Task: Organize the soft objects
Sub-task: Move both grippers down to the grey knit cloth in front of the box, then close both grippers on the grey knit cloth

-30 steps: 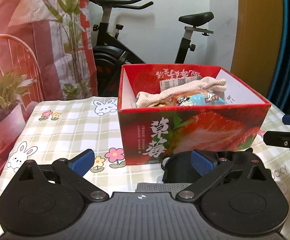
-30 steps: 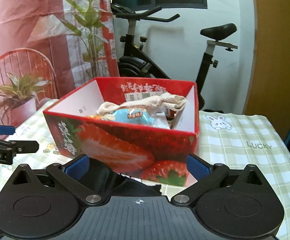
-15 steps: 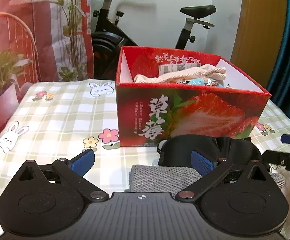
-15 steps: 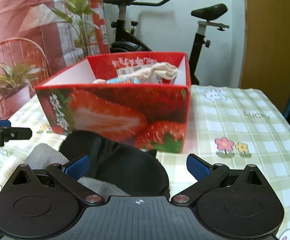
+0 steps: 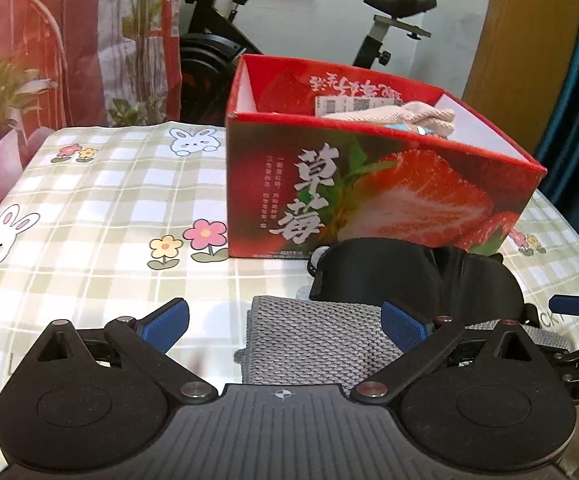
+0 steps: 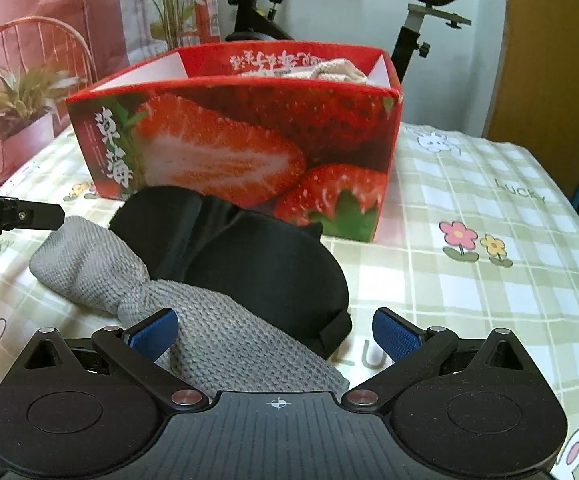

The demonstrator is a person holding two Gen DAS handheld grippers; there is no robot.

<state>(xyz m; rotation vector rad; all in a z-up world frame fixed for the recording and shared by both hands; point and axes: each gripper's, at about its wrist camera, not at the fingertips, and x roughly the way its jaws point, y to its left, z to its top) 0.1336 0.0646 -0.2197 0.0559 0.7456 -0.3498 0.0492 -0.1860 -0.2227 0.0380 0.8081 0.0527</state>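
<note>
A red strawberry-print box (image 5: 381,196) (image 6: 233,148) stands on the checked tablecloth, holding a beige knitted cloth (image 5: 413,118) (image 6: 337,72) and a blue packet. In front of the box lie a black eye mask (image 5: 413,276) (image 6: 249,256) and a grey knitted cloth (image 5: 317,340) (image 6: 193,312), the mask partly over the cloth. My left gripper (image 5: 285,322) is open just above the grey cloth's left end. My right gripper (image 6: 275,332) is open with the grey cloth's other end between its blue pads. Neither holds anything.
The checked tablecloth (image 5: 101,208) with rabbits and flowers spreads left of the box and right of it (image 6: 489,240). An exercise bike (image 5: 225,40) stands behind the table. A red curtain and a potted plant (image 5: 5,92) are at the left.
Both grippers have drawn back and down from the box. The eye mask and grey cloth, mostly hidden a second ago, now lie in plain view between the fingers.
</note>
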